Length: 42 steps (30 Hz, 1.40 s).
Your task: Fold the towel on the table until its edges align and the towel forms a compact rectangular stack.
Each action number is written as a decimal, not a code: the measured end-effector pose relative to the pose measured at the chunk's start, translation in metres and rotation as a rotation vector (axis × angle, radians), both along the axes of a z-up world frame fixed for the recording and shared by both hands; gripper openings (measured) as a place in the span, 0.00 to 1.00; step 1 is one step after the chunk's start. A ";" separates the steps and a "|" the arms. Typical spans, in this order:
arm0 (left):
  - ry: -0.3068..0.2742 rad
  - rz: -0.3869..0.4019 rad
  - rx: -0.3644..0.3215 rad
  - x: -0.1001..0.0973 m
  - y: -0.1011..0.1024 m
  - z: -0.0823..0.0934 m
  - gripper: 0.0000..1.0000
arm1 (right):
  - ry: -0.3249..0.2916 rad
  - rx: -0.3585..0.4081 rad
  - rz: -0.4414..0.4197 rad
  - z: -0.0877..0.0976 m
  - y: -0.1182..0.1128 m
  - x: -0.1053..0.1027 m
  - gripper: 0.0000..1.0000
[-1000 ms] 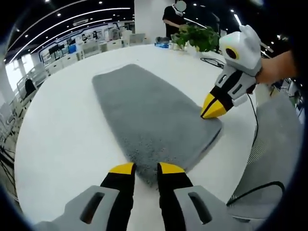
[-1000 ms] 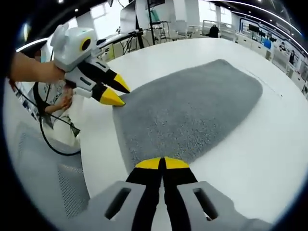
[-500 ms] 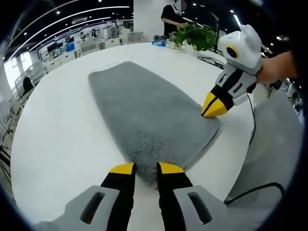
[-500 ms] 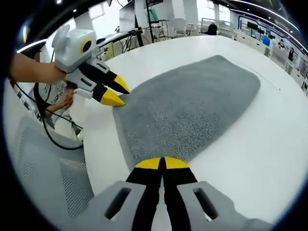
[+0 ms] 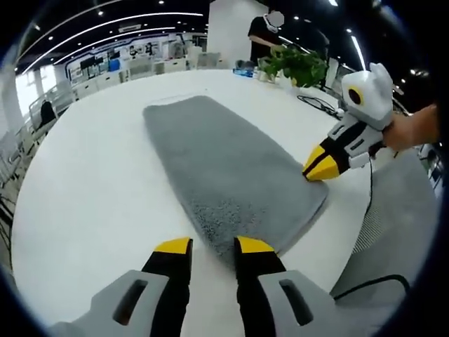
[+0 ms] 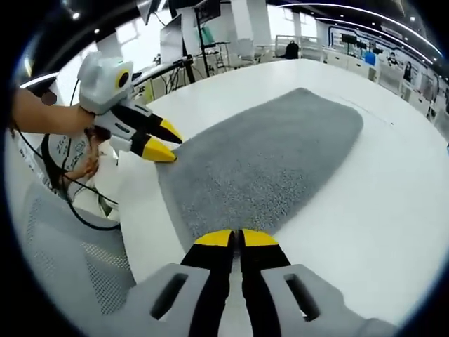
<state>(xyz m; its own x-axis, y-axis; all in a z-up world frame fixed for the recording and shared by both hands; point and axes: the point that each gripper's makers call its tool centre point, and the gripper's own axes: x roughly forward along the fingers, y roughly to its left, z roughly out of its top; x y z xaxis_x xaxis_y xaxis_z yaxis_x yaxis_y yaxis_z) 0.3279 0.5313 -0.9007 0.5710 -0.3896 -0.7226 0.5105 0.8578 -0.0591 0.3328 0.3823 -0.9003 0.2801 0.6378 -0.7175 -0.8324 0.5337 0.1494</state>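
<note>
Grey towel: a long grey fluffy towel [image 5: 224, 168] lies flat and unfolded on the round white table [image 5: 77, 182], its length running from 6 o'clock up toward 11 o'clock in the left gripper view.
Left tool: the left tool [image 5: 212, 246], black with yellow tips, has its jaws spread, with the towel's near corner lying between the tips; in the right gripper view it [image 6: 163, 141] sits at 10 o'clock, jaws parted at the towel's corner.
Right tool: the right tool [image 6: 236, 238] has its yellow tips pressed together at the towel's near edge; whether any cloth is pinched I cannot tell. In the left gripper view it [image 5: 319, 168] sits at 3 o'clock, touching the towel's edge.
Hidden or unclear: the towel's nearest edge is covered by each view's own jaws.
Background: a green potted plant [image 5: 298, 63] and a person in black [image 5: 265, 35] stand beyond the table at 1 o'clock; a grey mesh chair [image 6: 63, 246] and black cables [image 6: 70, 203] lie at 8 o'clock in the right gripper view.
</note>
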 end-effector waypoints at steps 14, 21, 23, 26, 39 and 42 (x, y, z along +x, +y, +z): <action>-0.067 -0.031 0.013 0.045 -0.003 0.018 0.24 | -0.056 0.045 -0.160 0.019 -0.006 0.051 0.18; -0.071 -0.019 0.007 0.077 -0.006 0.015 0.24 | -0.033 0.063 -0.282 0.015 -0.013 0.075 0.23; -0.066 -0.016 0.007 0.086 -0.007 0.012 0.24 | -0.031 0.054 -0.304 0.011 -0.014 0.082 0.23; -0.041 -0.025 0.007 0.087 -0.011 0.005 0.22 | -0.029 0.046 -0.368 0.004 -0.016 0.094 0.20; -0.017 -0.061 0.039 0.089 -0.012 -0.008 0.21 | 0.008 0.022 -0.370 -0.014 -0.009 0.092 0.18; -0.022 -0.060 0.028 0.091 -0.012 -0.010 0.20 | -0.009 -0.002 -0.323 -0.015 -0.006 0.089 0.16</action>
<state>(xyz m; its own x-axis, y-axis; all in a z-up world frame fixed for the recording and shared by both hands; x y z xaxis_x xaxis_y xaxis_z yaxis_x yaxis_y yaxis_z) 0.4185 0.5196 -0.9106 0.5626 -0.4038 -0.7214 0.5623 0.8266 -0.0242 0.4215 0.3759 -0.9153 0.4745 0.5134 -0.7150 -0.6211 0.7708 0.1413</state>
